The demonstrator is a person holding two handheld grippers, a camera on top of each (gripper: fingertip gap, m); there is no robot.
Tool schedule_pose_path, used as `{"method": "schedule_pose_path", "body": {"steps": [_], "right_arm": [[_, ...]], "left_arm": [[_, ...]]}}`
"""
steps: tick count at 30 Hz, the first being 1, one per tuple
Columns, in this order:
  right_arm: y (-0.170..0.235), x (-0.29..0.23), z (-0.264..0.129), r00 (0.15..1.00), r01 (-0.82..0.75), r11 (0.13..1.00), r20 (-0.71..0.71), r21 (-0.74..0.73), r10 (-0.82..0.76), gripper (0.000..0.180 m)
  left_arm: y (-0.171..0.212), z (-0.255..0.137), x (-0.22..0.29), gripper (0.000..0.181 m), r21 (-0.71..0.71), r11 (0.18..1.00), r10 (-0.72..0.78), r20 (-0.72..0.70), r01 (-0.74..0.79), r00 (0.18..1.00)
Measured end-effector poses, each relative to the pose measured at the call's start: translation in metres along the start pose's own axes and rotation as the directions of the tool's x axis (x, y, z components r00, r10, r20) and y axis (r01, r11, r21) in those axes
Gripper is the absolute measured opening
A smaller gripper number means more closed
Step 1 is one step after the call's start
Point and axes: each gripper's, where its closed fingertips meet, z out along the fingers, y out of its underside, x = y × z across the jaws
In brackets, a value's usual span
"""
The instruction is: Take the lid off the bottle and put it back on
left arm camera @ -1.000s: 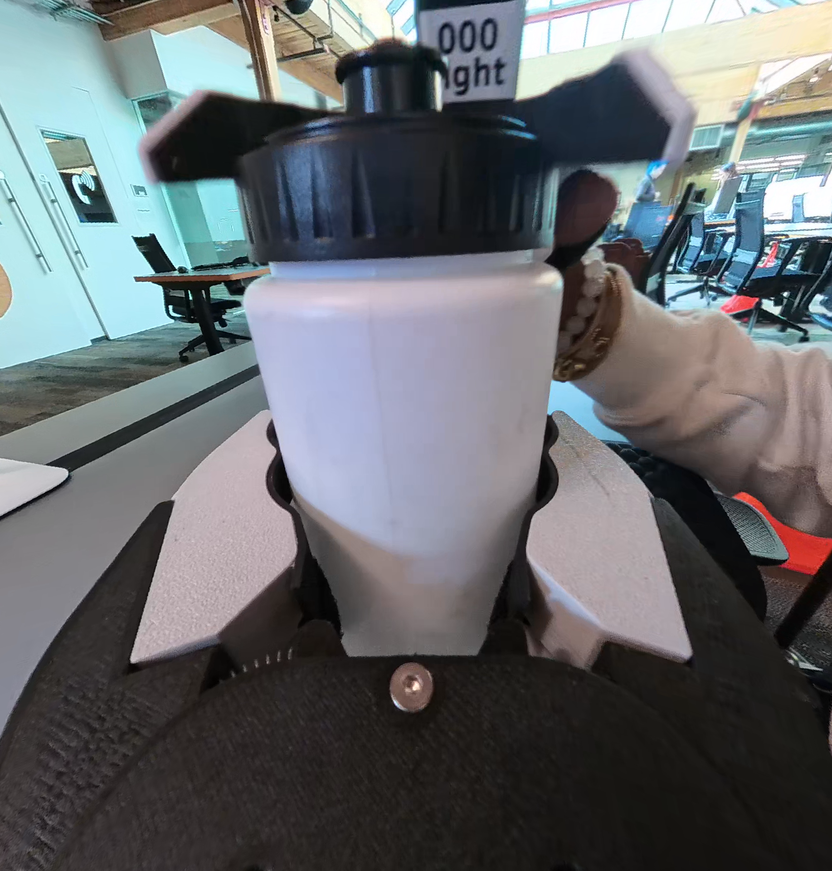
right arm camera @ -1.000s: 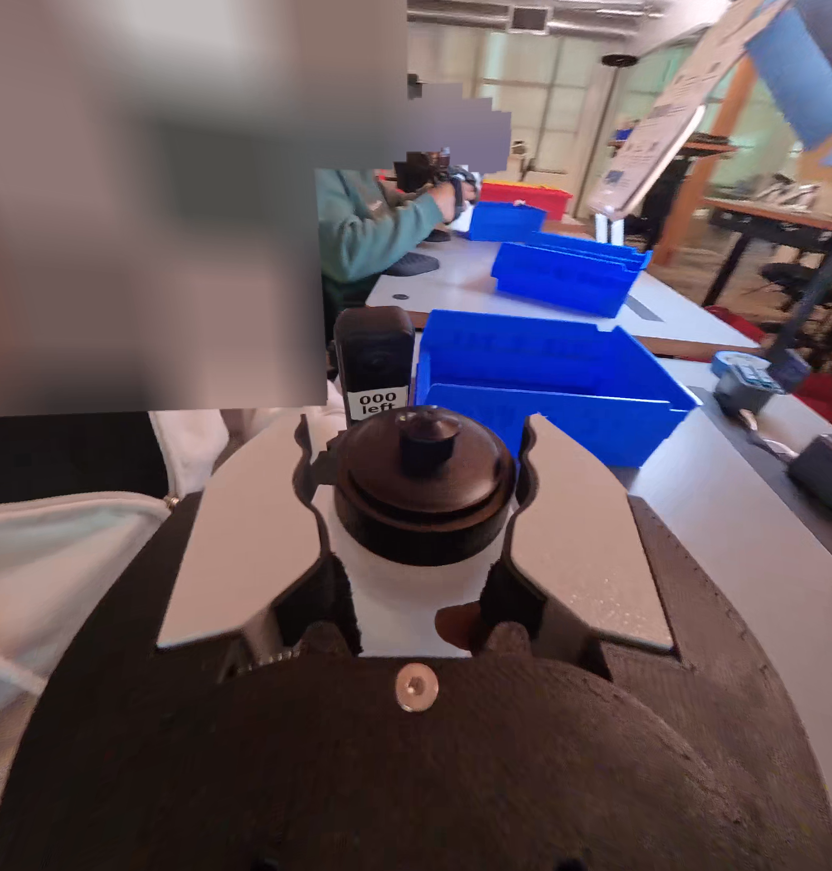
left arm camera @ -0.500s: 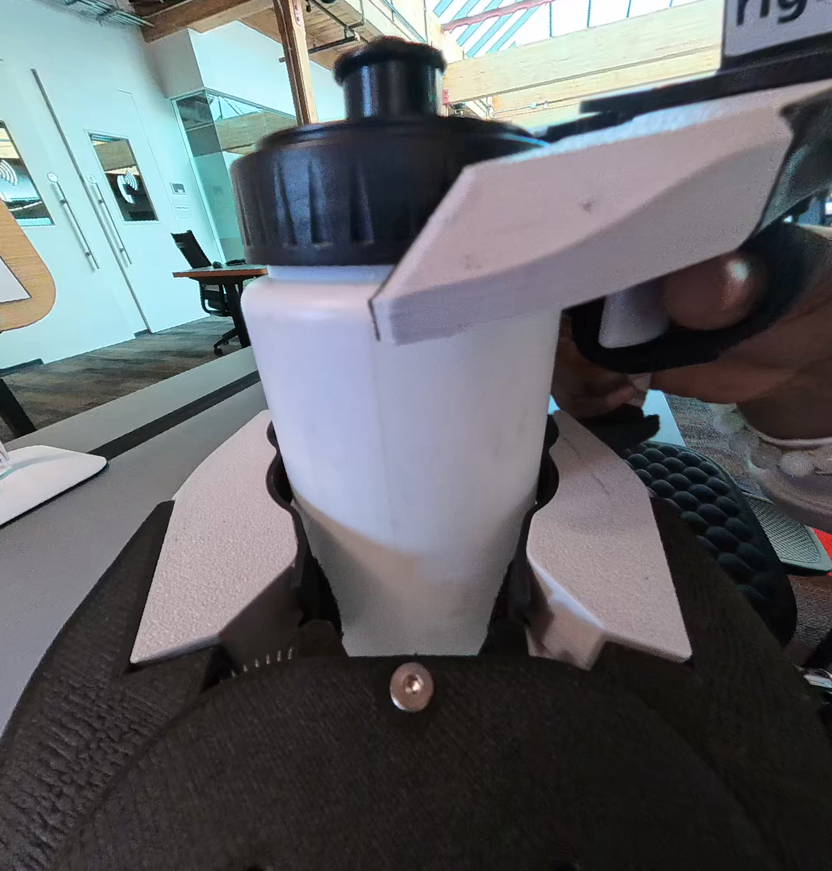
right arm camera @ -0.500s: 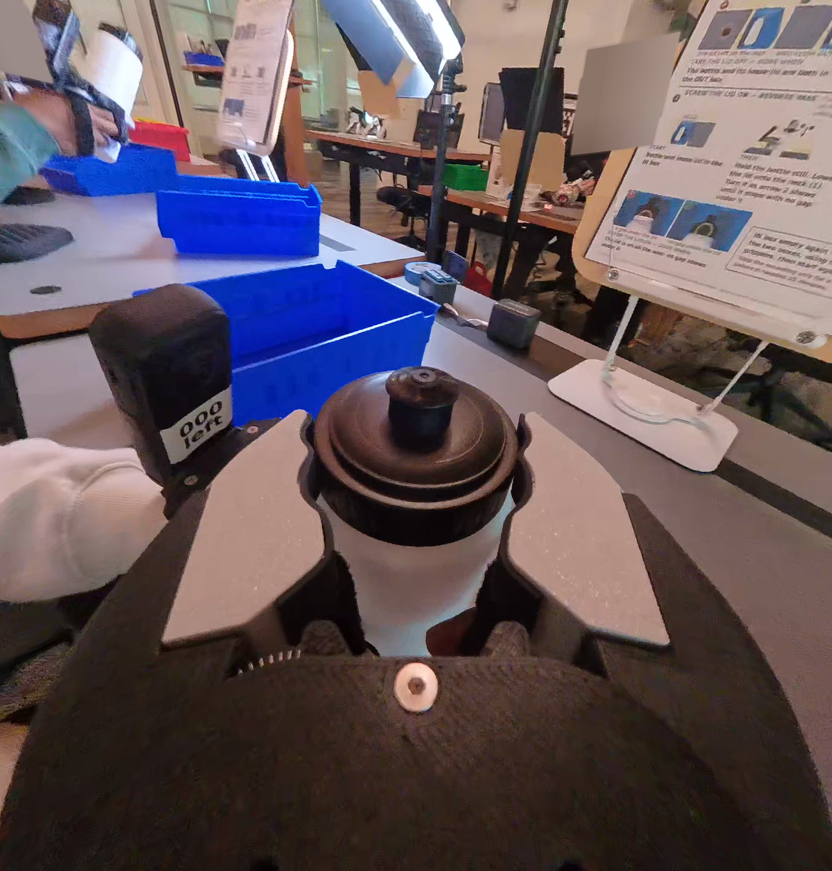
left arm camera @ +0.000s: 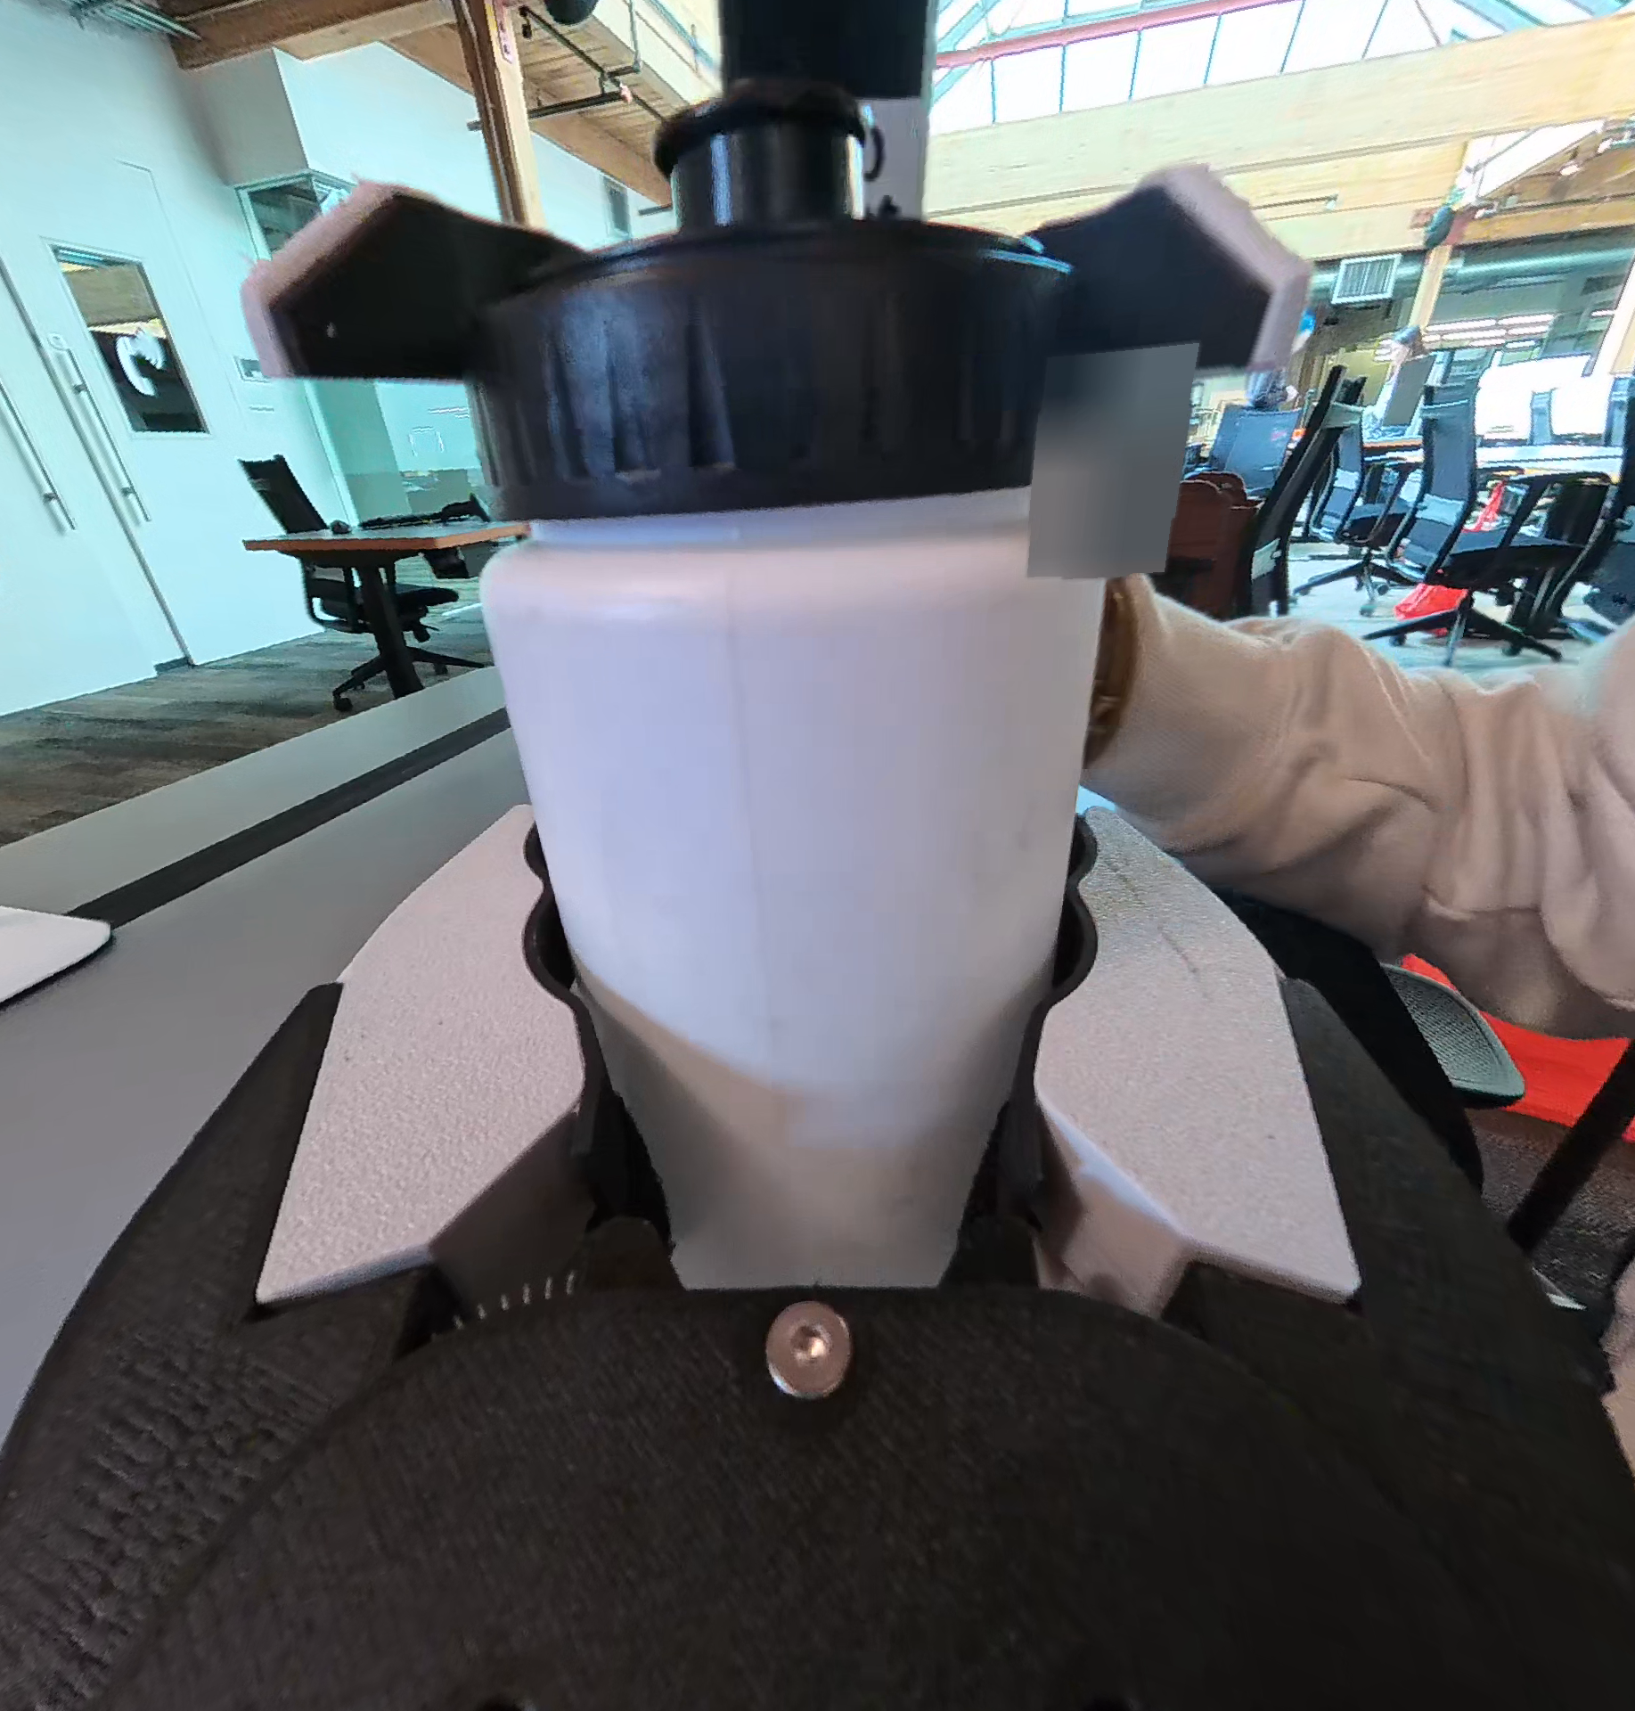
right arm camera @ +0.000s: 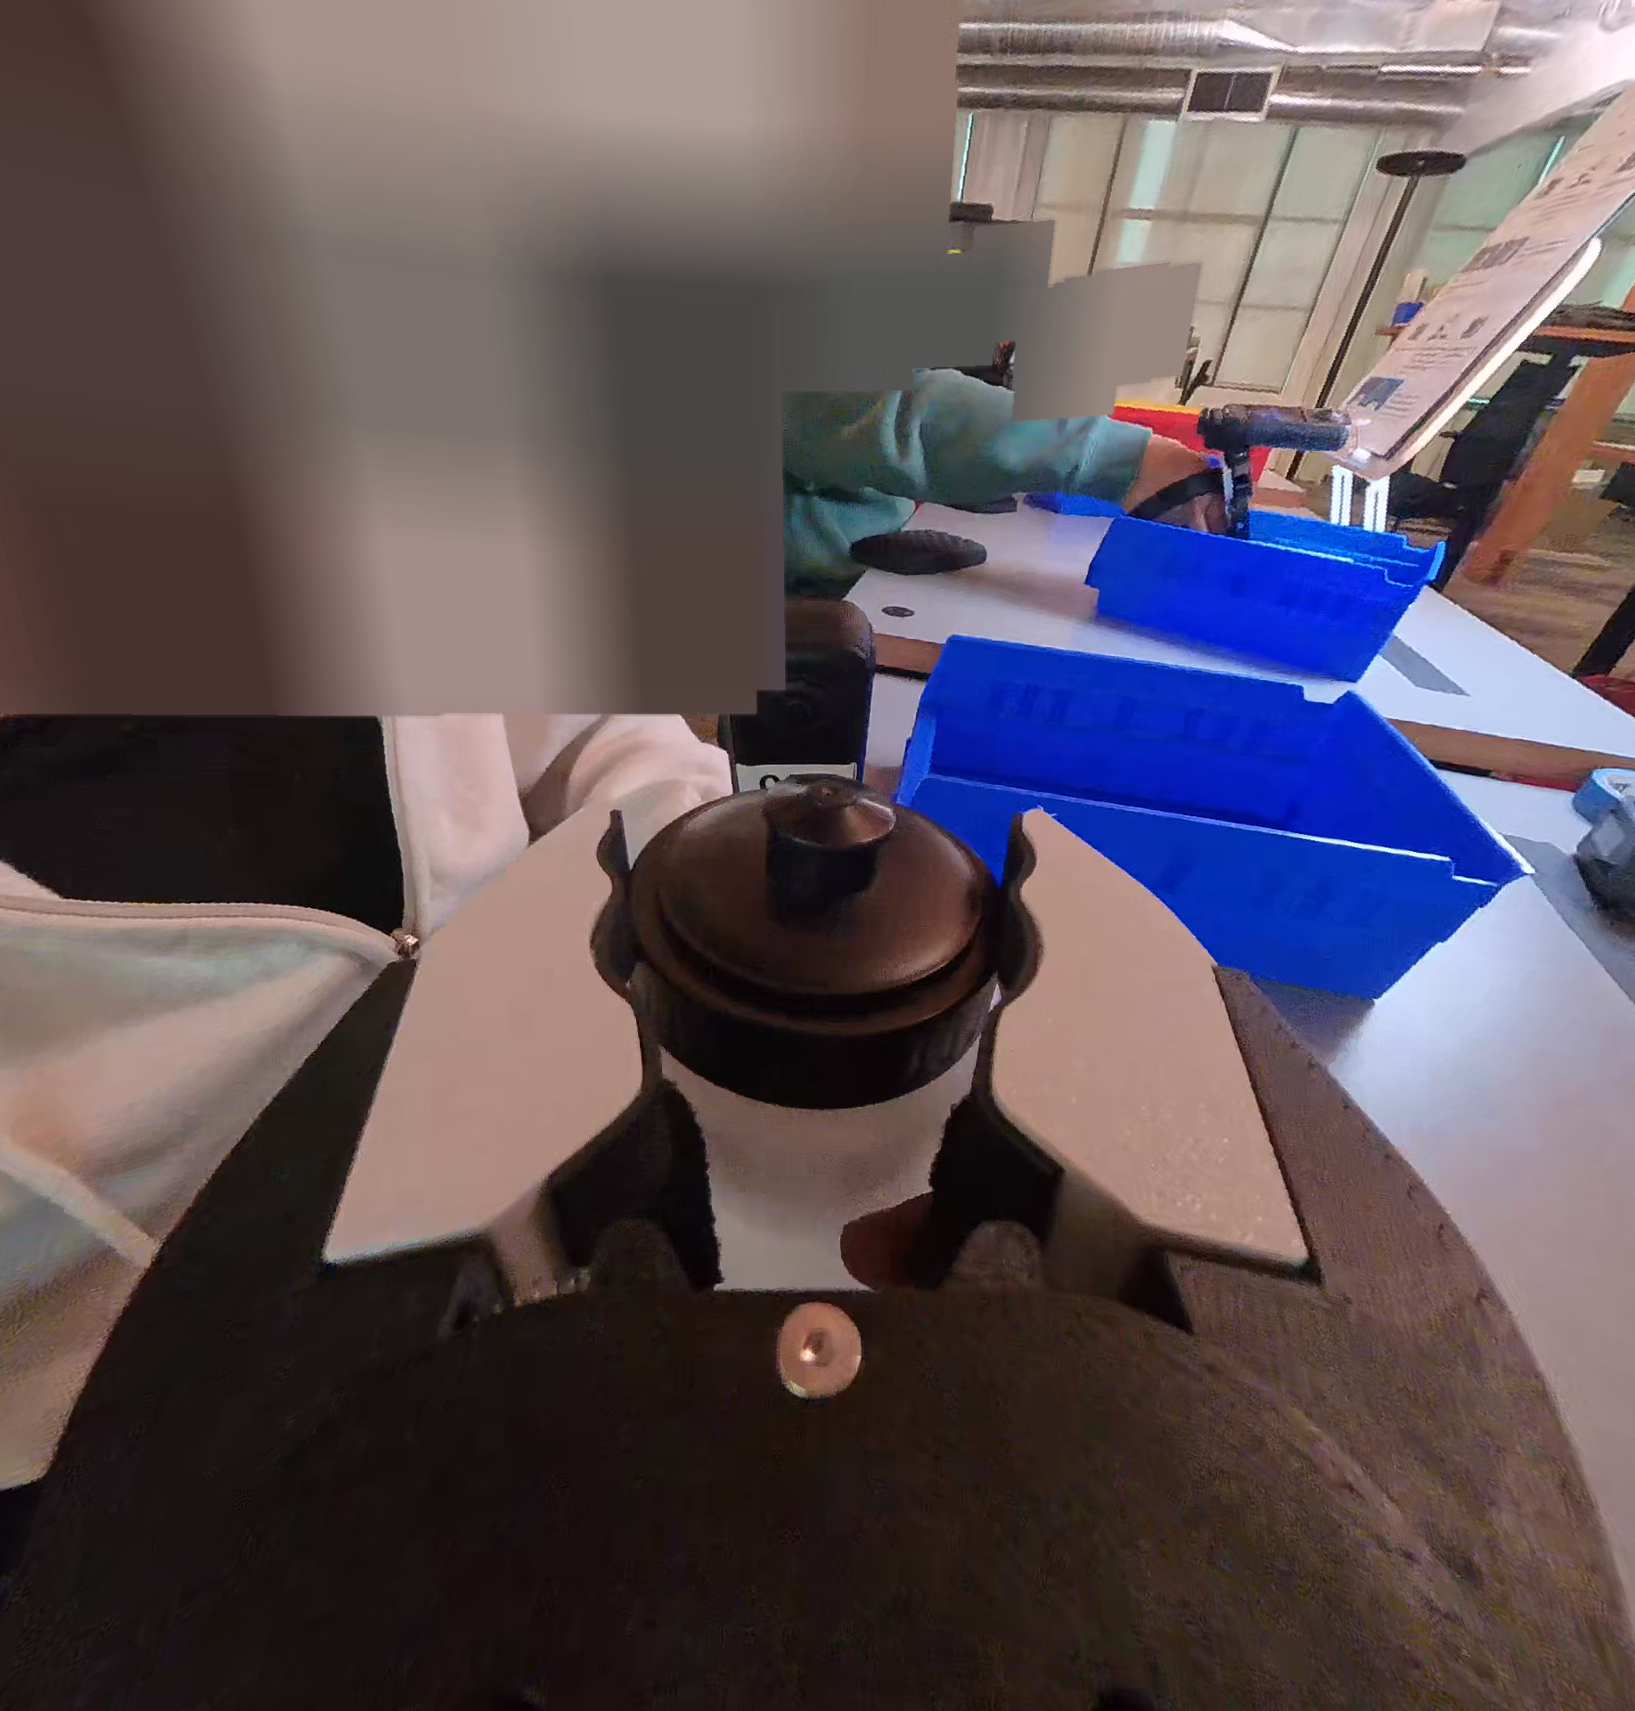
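Observation:
A white bottle (left arm camera: 795,787) stands upright, gripped low on its body by my left gripper (left arm camera: 799,889). Its black ribbed lid (left arm camera: 758,389) with a spout sits on the bottle's neck. My right gripper (right arm camera: 818,917) is shut on the lid (right arm camera: 809,963) from both sides; its fingers (left arm camera: 378,287) show on either side of the lid in the left wrist view. The white bottle body (right arm camera: 813,1176) shows below the lid in the right wrist view. A person's white sleeve (left arm camera: 1350,787) reaches in from the right.
A grey table (left arm camera: 147,1000) runs under the bottle. A blue bin (right arm camera: 1193,815) stands close to the right of the lid, another blue bin (right arm camera: 1258,583) farther back. A tape roll (right arm camera: 1619,796) lies at the right edge. Office chairs (left arm camera: 1489,518) stand behind. There is about 9 centimetres between the tips of the two grippers.
My right gripper has swung round the lid: half a second ago it came in from the side, now its fingers sit left and right of the lid as one second ago. The left grip is unchanged.

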Motion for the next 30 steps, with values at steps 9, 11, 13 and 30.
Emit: {"method": "schedule_pose_path", "body": {"steps": [9, 11, 13, 30], "right_arm": [[0.002, 0.021, -0.01, 0.681, -0.045, 0.998, -0.732, -0.049, -0.005, 0.077], [0.003, 0.02, -0.012, 0.616, -0.053, 0.995, -0.787, -0.085, -0.034, 0.077], [0.006, 0.019, -0.008, 0.683, -0.032, 0.989, -0.725, -0.145, -0.084, 0.079], [0.007, 0.025, -0.009, 0.694, -0.109, 0.994, -0.717, -0.016, 0.065, 0.082]], "left_arm": [[0.001, 0.001, -0.002, 0.102, -0.013, 1.0, 0.015, 0.054, -0.014, 0.998], [0.001, 0.0, -0.001, 0.103, -0.011, 1.0, 0.021, 0.058, -0.021, 0.998], [0.0, 0.0, -0.002, 0.102, -0.007, 1.0, 0.013, 0.052, -0.012, 0.999], [0.002, 0.001, -0.009, 0.102, -0.033, 0.999, 0.022, 0.139, -0.017, 0.99]]}}
